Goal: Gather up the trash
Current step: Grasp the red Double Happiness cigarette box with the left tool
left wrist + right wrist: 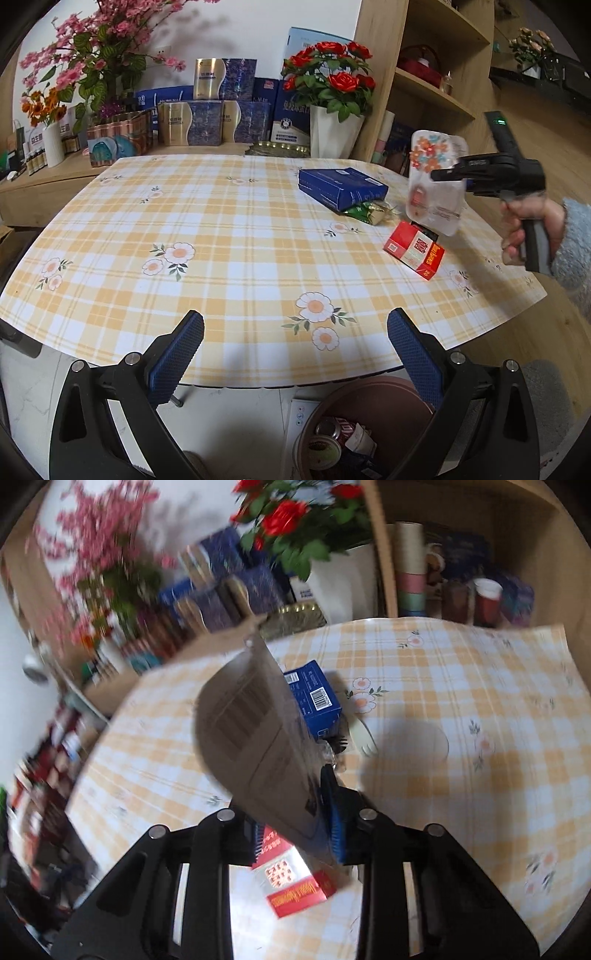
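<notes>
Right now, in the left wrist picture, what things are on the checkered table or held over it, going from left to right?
blue box → green and gold wrapper sticking out from under it → red packet → flowery clear plastic pack, held up off the table by the right gripper.

I'm seeing a checked-cloth table (221,221) standing before a white wall (240,33), wooden shelving (436,85) flanking it.
</notes>
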Motion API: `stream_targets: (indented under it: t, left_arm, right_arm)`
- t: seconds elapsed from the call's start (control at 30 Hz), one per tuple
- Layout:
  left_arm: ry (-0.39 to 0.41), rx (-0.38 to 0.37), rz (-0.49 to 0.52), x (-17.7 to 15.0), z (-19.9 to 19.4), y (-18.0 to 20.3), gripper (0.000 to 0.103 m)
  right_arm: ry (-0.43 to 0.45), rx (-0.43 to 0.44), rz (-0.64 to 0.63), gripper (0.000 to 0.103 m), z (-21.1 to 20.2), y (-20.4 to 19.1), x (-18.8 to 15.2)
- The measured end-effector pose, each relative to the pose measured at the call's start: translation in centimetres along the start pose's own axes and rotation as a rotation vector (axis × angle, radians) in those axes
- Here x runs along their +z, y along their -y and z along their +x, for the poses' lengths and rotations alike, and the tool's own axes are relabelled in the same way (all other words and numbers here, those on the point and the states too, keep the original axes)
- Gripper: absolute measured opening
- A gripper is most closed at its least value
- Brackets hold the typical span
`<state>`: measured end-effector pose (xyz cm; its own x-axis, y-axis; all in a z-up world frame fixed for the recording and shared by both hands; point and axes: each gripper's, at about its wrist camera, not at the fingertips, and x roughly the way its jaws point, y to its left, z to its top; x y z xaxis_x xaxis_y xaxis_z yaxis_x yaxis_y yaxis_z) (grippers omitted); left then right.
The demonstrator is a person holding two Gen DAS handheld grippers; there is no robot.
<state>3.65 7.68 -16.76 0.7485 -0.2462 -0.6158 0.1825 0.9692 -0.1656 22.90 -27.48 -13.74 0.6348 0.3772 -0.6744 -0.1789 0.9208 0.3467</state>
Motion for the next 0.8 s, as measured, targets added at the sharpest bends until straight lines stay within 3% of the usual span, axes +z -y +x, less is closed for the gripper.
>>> stream_targets:
  t: [0.33, 0.67, 0.8]
  left_arm:
    - [-0.068, -0.074, 0.037, 2.5, 1.9, 2.3, 0.097]
    - [-0.116, -0.067, 0.138, 7.7, 7.9, 5.6, 0.095]
    - [-0.171, -0.157, 0.090, 8.5, 10.1, 7.4, 0.092]
  right_arm:
    - [0.088, 0.050, 0.130, 0.027, -4.7, 2.8, -4.9]
    - [0.138, 0.072, 0.192, 0.027, -7.2, 4.5, -7.5]
    - [0.160, 0.057, 0.175, 0.027, -8.1, 4.3, -8.4]
